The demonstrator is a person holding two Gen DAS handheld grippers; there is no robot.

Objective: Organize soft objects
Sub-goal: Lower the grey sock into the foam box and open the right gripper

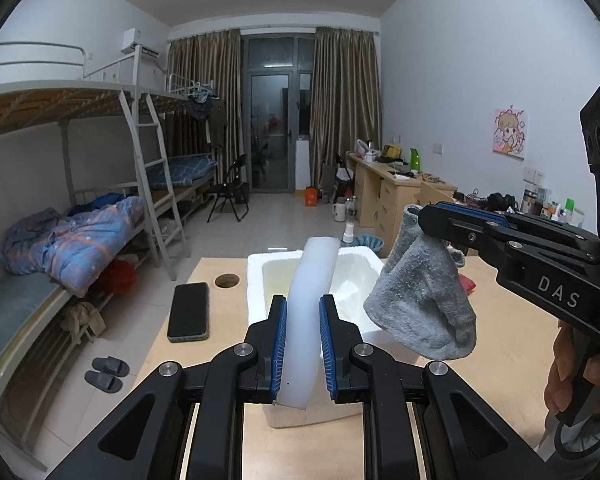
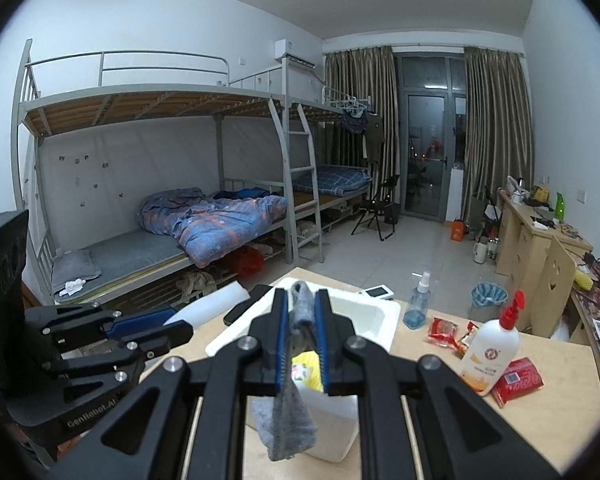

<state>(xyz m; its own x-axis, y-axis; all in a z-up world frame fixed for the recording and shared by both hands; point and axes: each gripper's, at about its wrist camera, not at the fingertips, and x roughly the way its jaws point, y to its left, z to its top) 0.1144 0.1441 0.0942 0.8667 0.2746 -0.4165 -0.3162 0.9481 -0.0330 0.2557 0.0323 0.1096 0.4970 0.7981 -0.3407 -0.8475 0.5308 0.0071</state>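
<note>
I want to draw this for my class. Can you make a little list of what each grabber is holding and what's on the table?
left gripper: shut on a white foam strip, held above the box
right gripper: shut on a grey sock, hanging down
box: white foam, open, on the table
in the box: something yellow, too hidden to name
phone: dark, flat, left of the box
right of the box: spray bottle, lotion bottle, red packets
</note>
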